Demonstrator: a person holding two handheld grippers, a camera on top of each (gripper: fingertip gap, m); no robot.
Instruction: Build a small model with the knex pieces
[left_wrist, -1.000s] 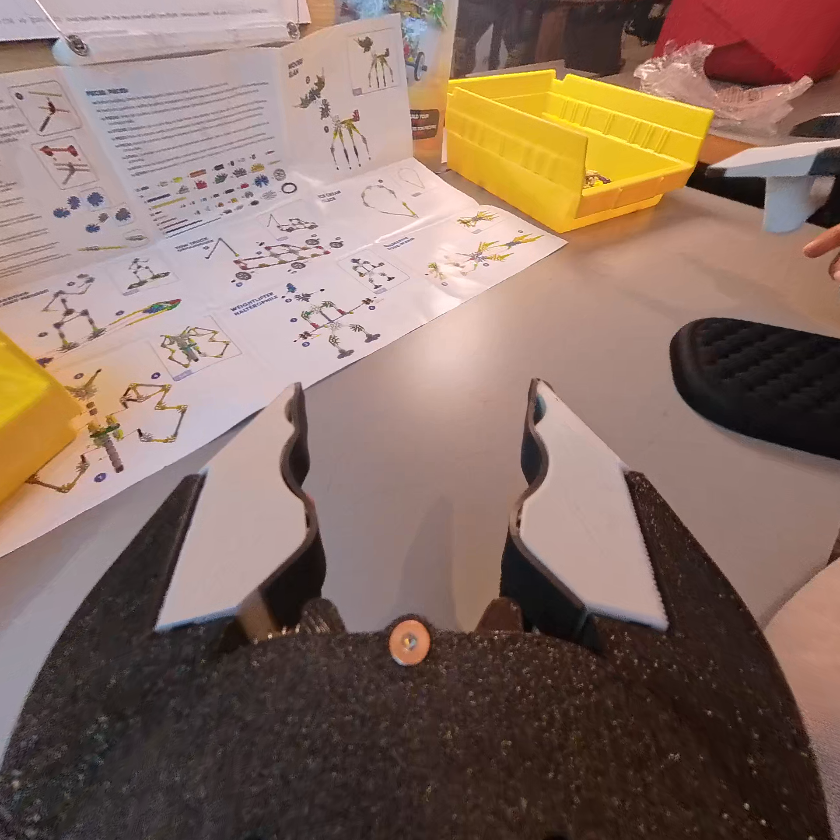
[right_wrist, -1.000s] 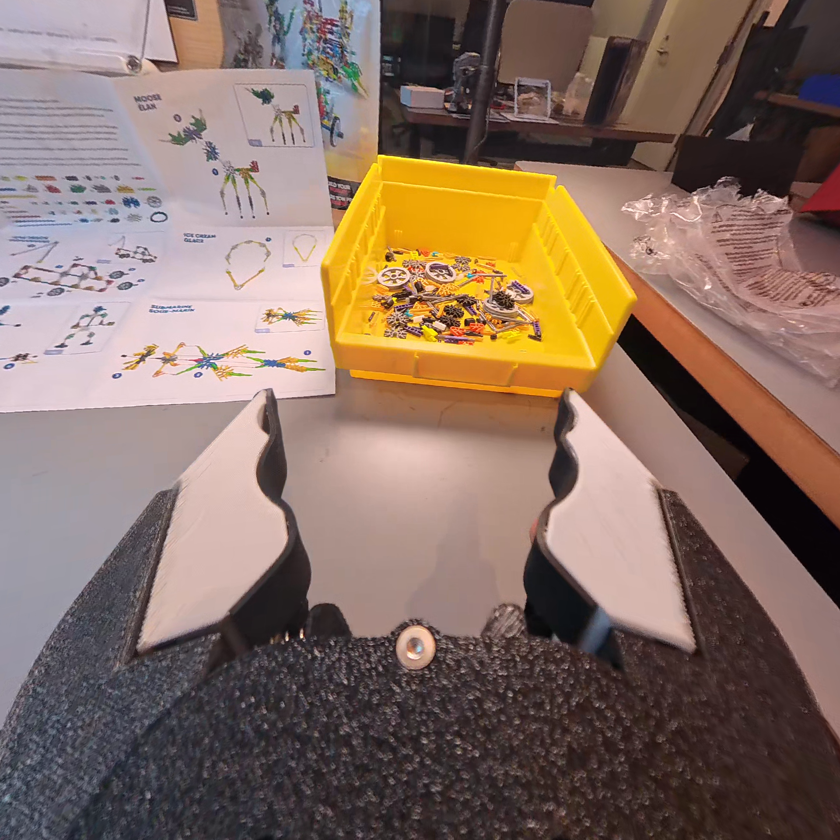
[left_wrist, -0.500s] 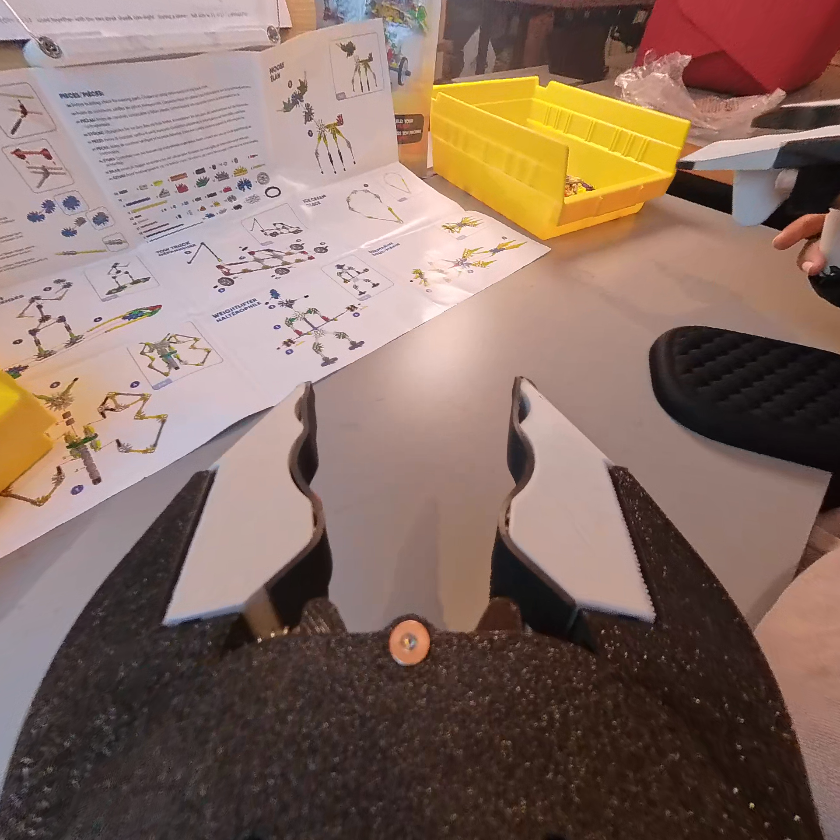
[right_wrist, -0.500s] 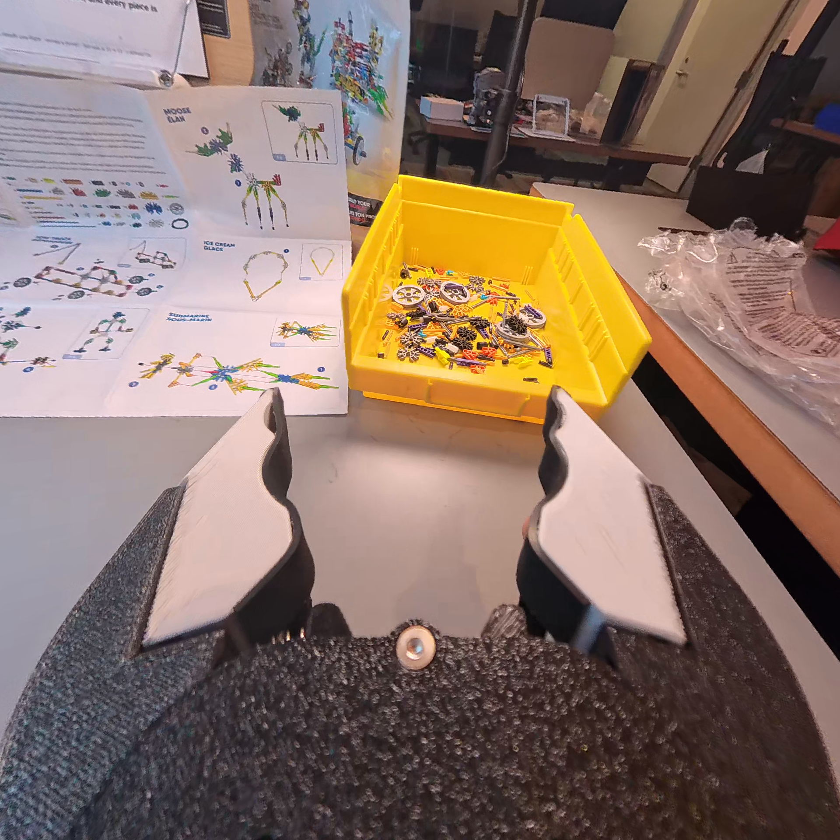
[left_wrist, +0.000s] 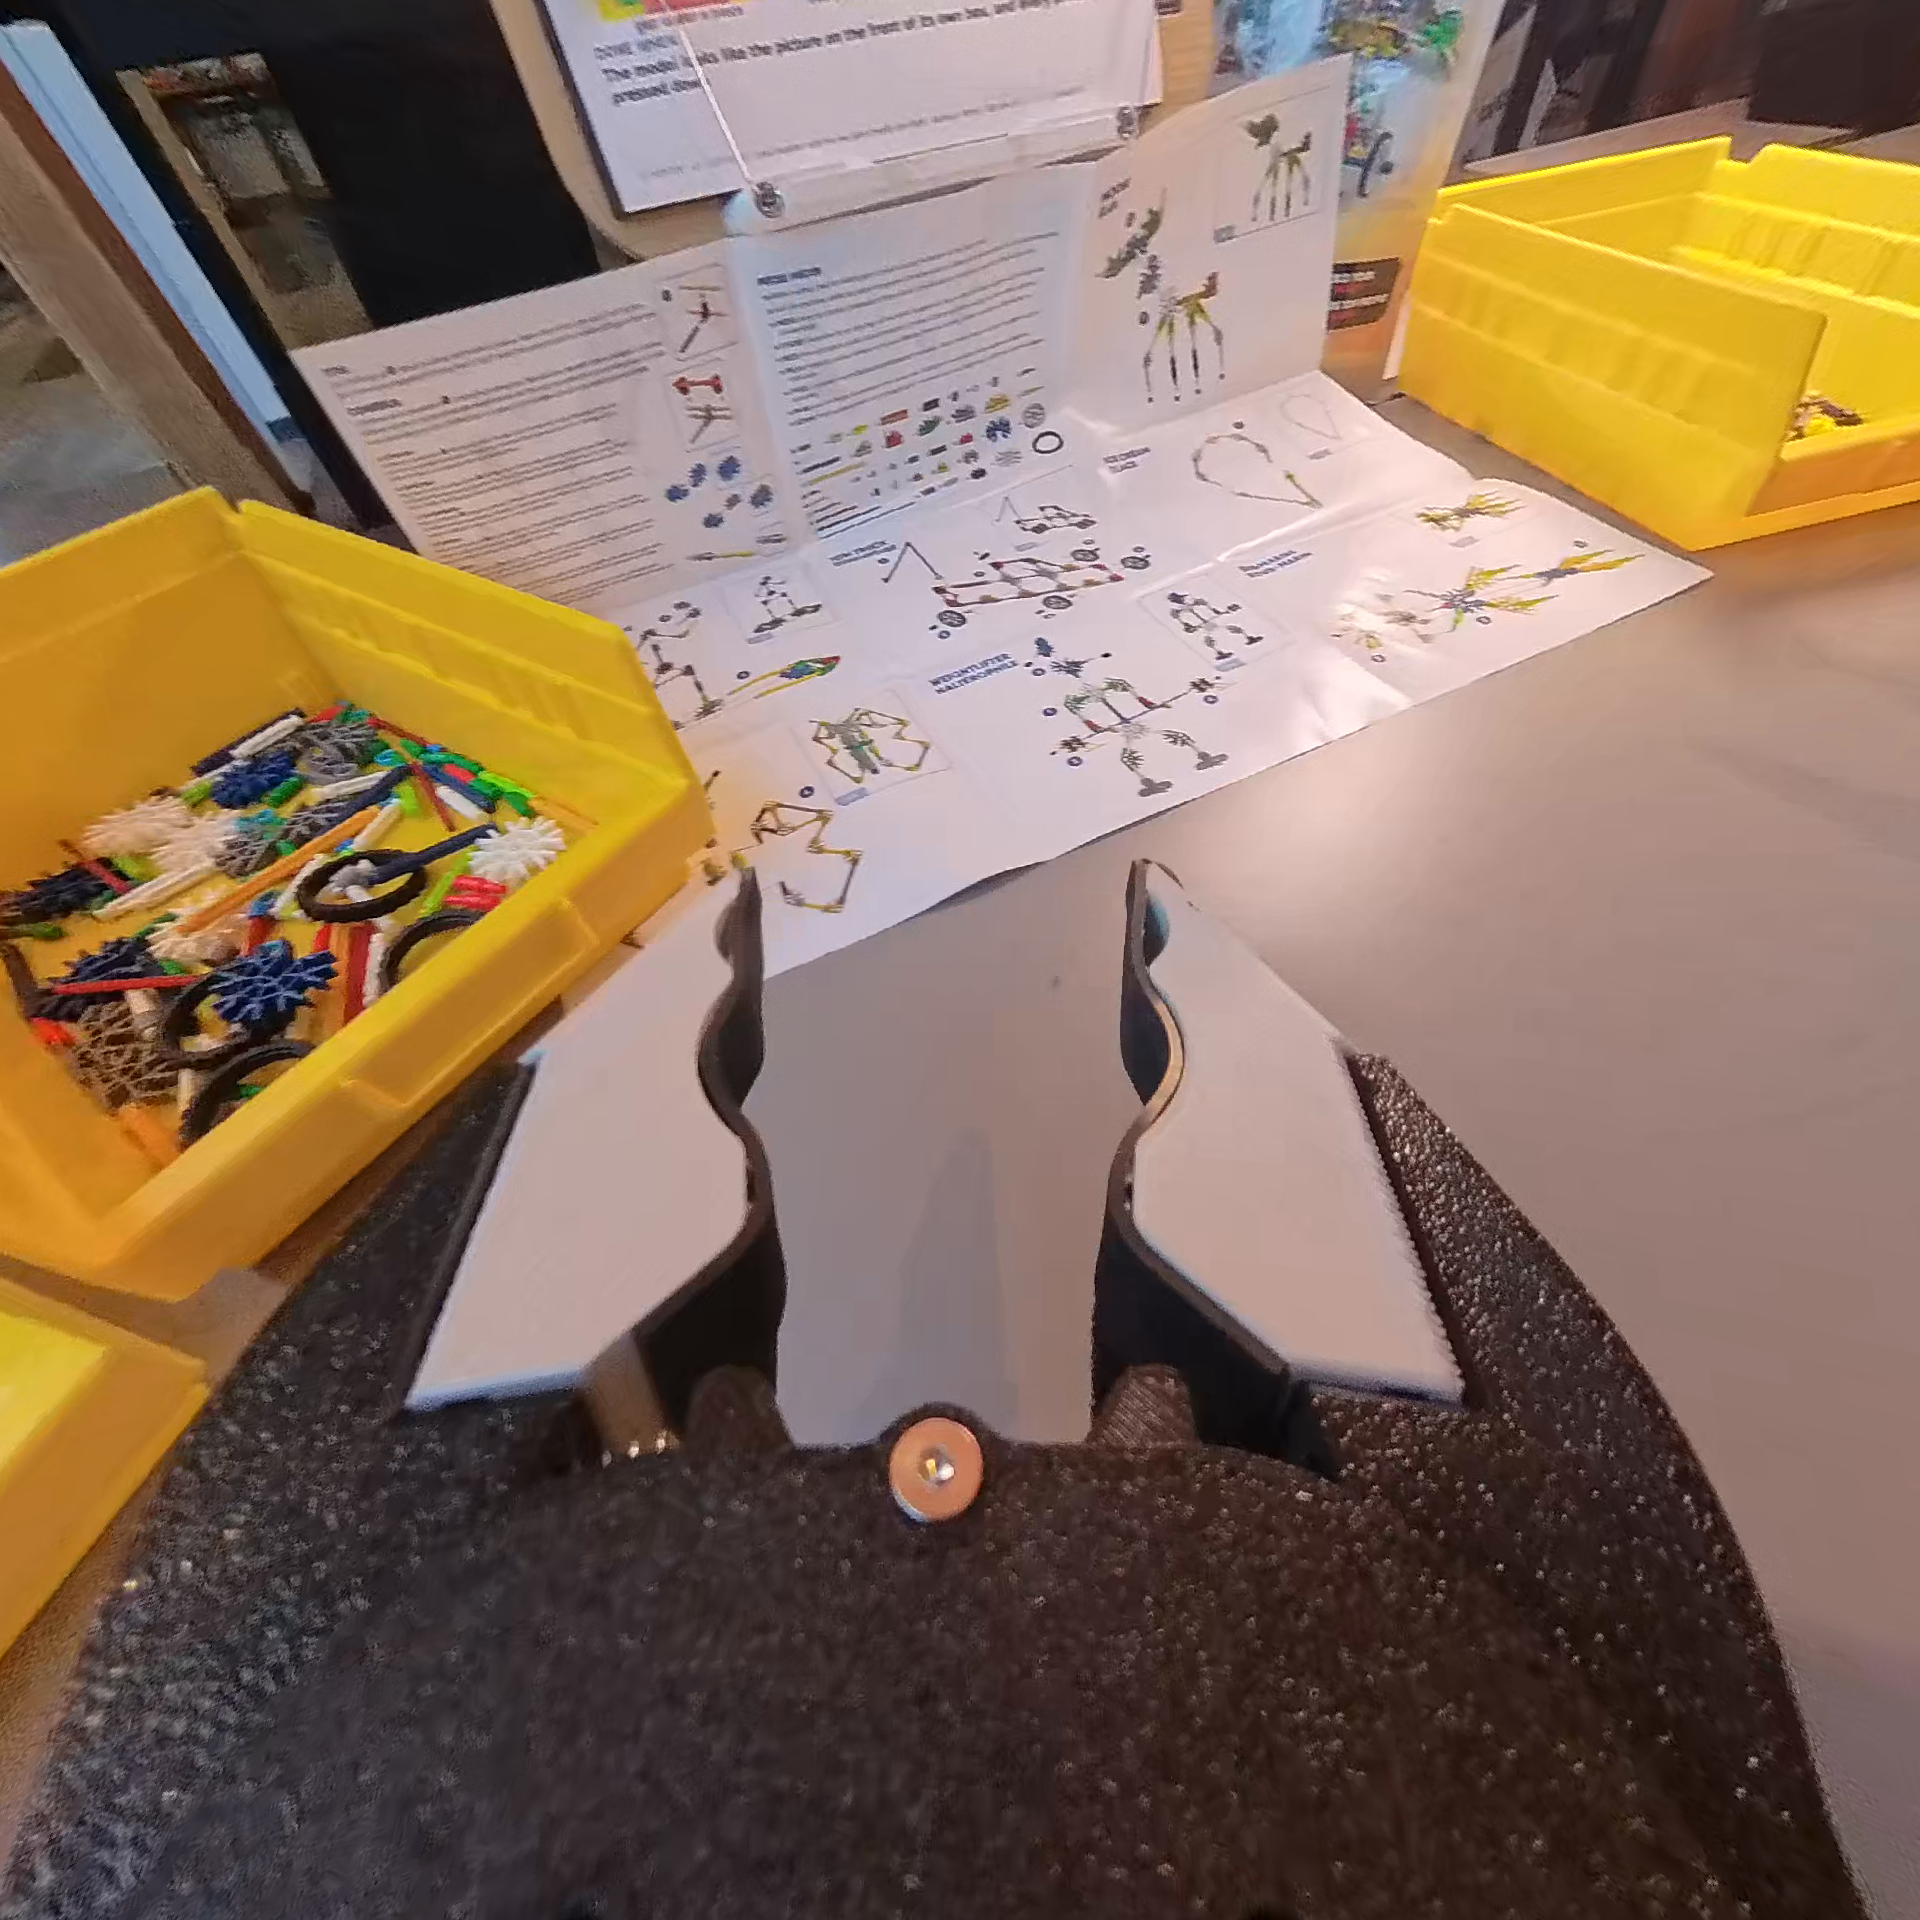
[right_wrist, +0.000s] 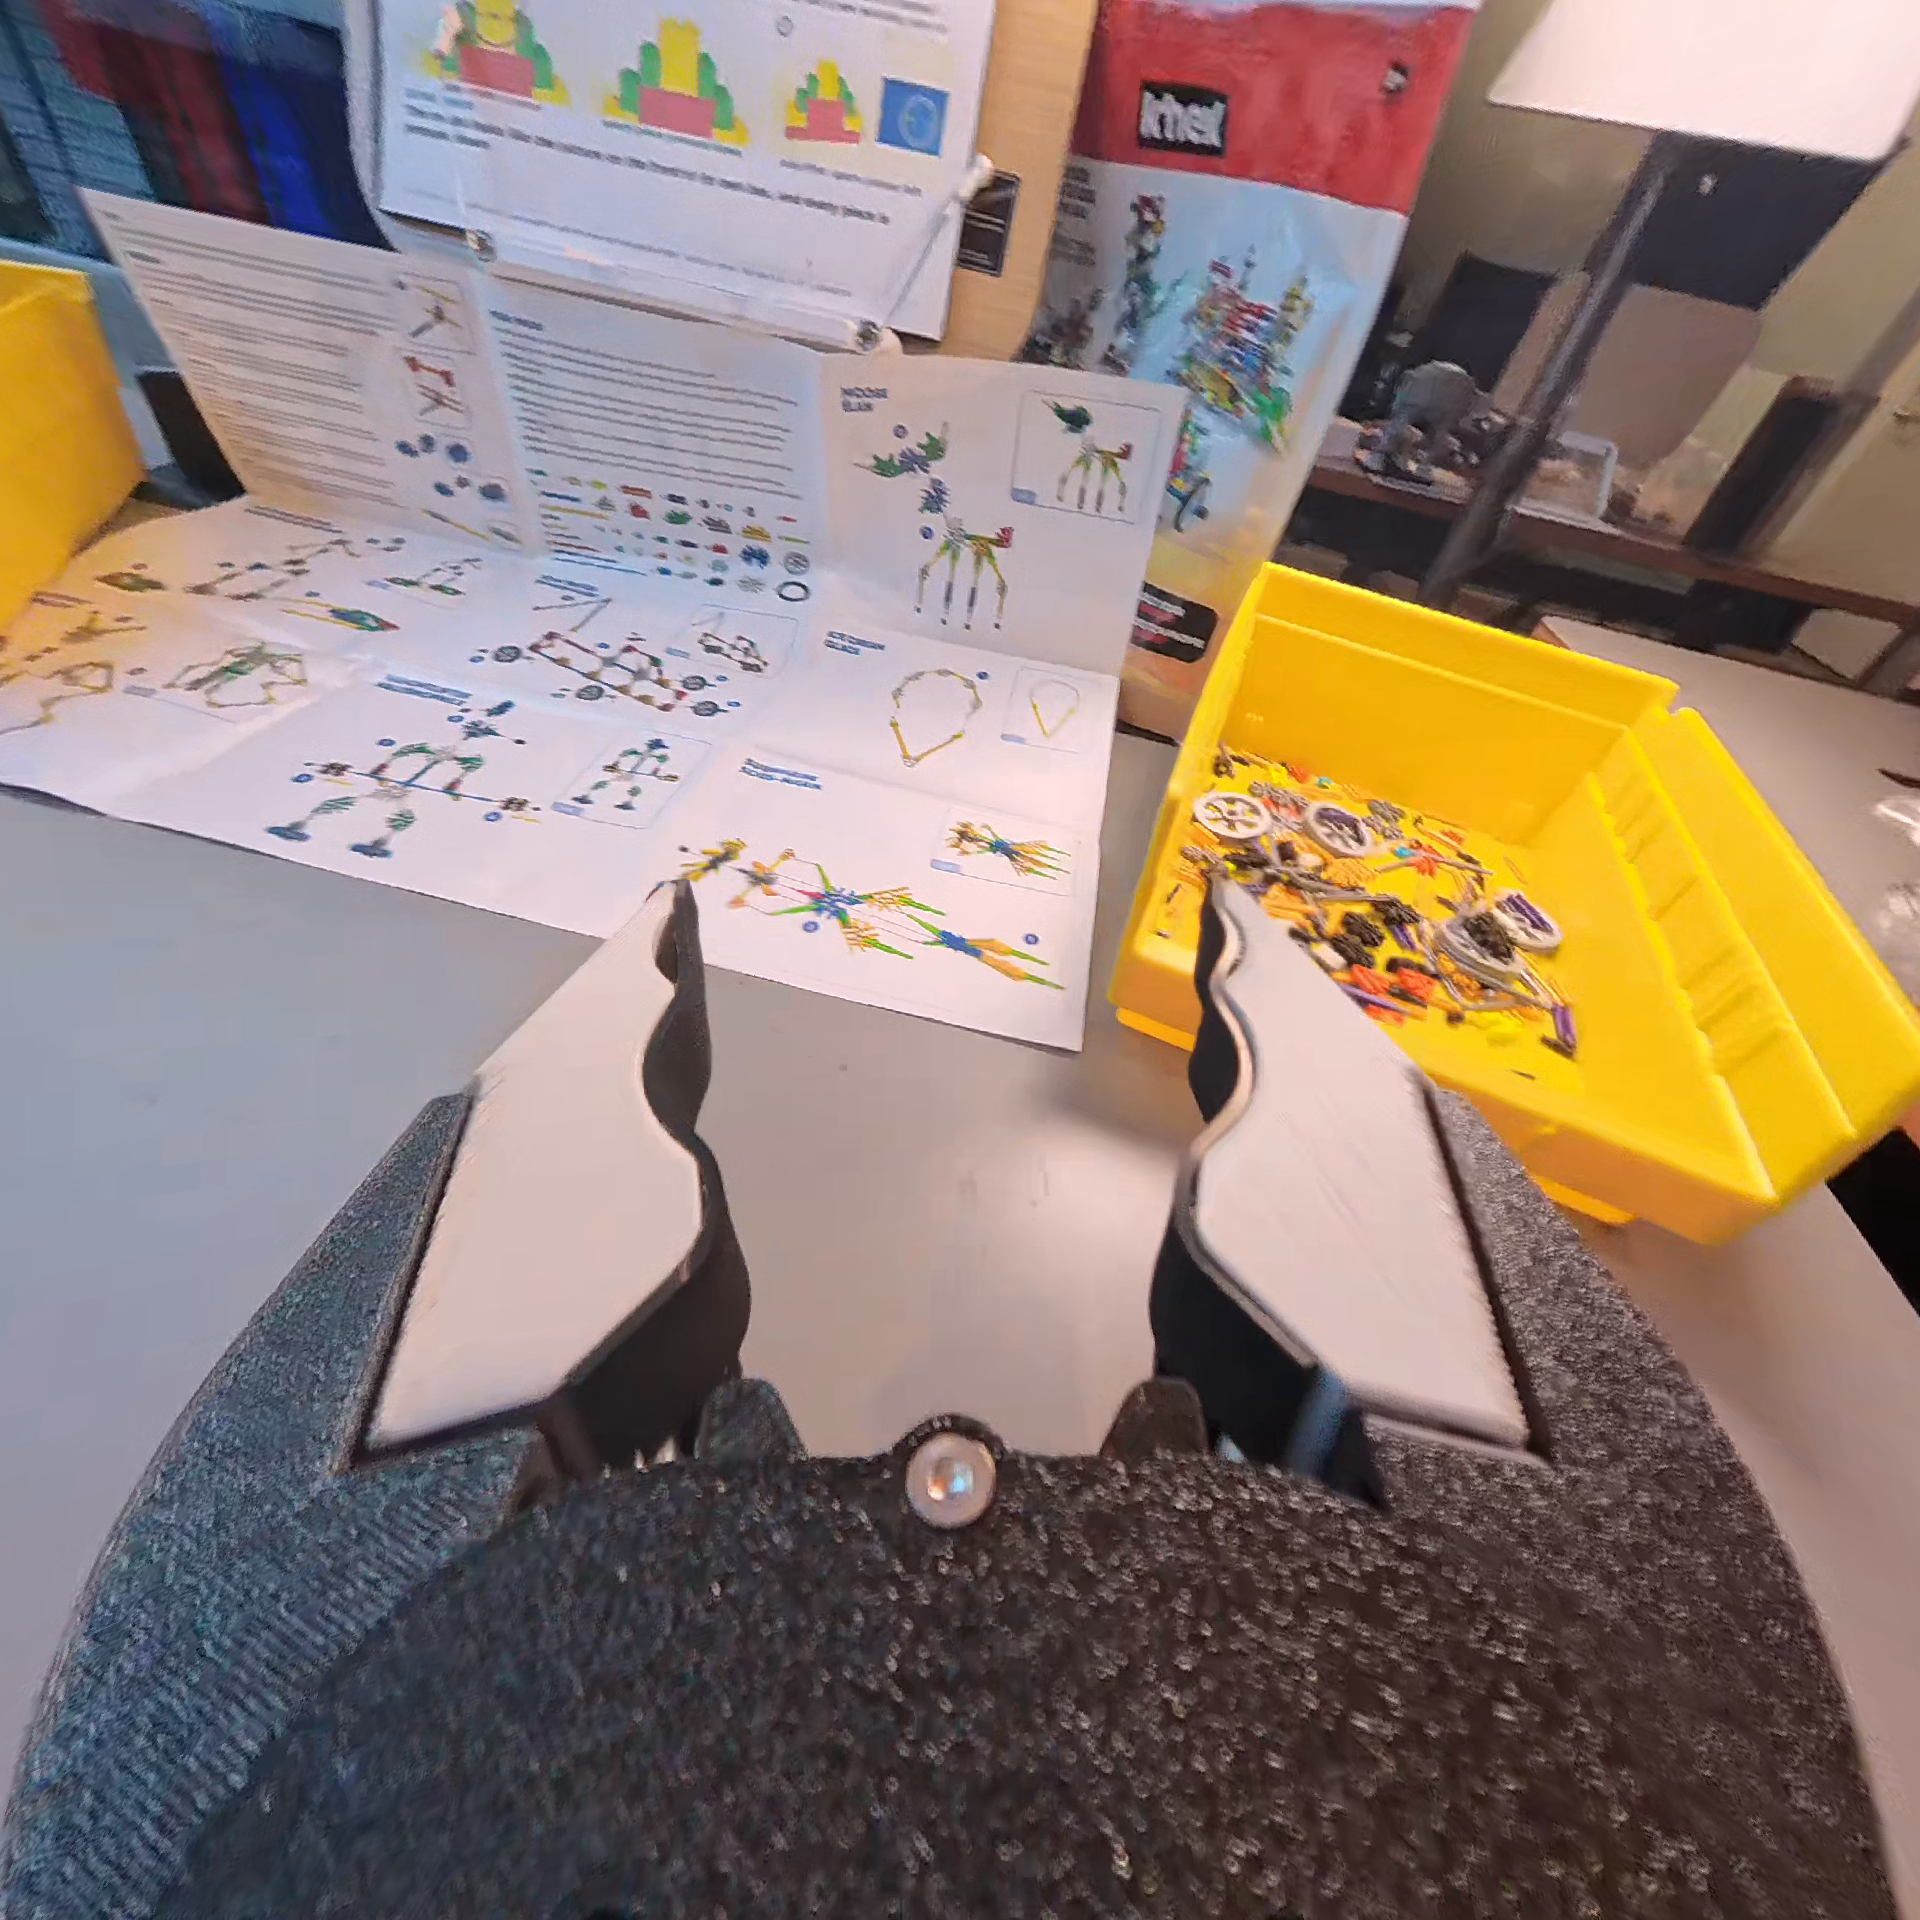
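Observation:
My left gripper (left_wrist: 940, 883) is open and empty above the grey table (left_wrist: 1558, 935), its tips at the near edge of a white instruction sheet (left_wrist: 1039, 644). A yellow bin (left_wrist: 436, 987) of coloured rods, connectors and black rings sits just left of it. My right gripper (right_wrist: 945, 894) is open and empty above the same table (right_wrist: 260, 1039). Its tips reach the sheet's front edge (right_wrist: 644, 748). A second yellow bin (right_wrist: 1621, 1101) with small orange, black and grey pieces lies to its right, close to the right finger.
The second bin also shows at the far right of the left wrist view (left_wrist: 1621, 374). A toy box (right_wrist: 1236, 260) and a clipped paper sign (right_wrist: 675, 135) stand behind the sheet. Another yellow bin corner (left_wrist: 62, 1434) sits at the lower left. The table edge (right_wrist: 1870, 1299) runs along the right.
Both grippers swung left. In the left view the bin of coloured parts came into view and the other gripper left the frame. In the right view the small-parts bin slid from centre to the right.

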